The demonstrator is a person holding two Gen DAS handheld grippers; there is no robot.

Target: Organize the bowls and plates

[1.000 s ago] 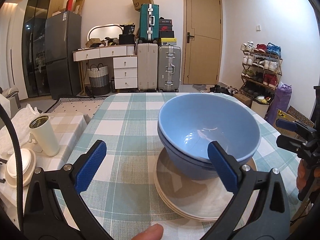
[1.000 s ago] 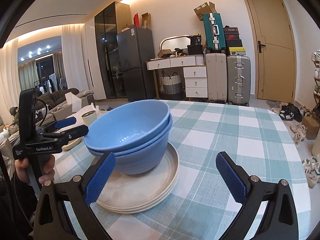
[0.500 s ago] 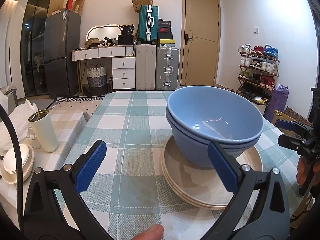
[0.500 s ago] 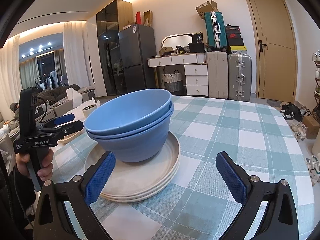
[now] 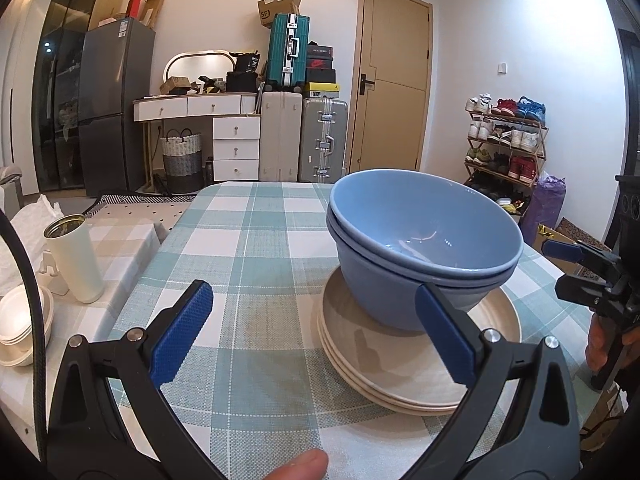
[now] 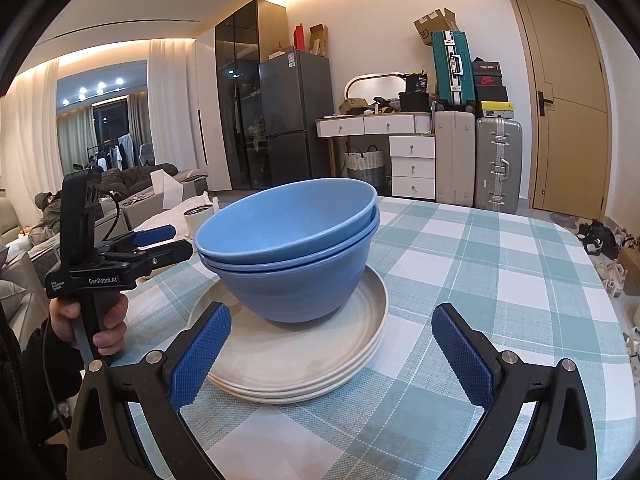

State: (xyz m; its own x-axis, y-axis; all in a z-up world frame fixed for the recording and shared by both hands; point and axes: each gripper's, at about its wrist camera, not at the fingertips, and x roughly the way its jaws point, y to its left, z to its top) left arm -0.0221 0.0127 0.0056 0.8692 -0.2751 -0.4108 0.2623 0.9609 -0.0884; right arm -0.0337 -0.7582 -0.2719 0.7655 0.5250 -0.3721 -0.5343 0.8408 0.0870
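We count two blue bowls [image 6: 292, 256] nested, three cream plates [image 6: 304, 356] stacked beneath; three suitcases [image 5: 324, 140] by the wall, one white tumbler [image 5: 74, 260], two grippers [image 5: 312, 336]

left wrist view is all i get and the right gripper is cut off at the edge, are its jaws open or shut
Observer: Open. In the right wrist view the right gripper has its jaws spread wide with nothing between them.
Operator: ok and how does my left one look from that side
Observer: The left gripper is held level, at about the height of the rim of the blue bowls, with a hand wrapped around its handle.
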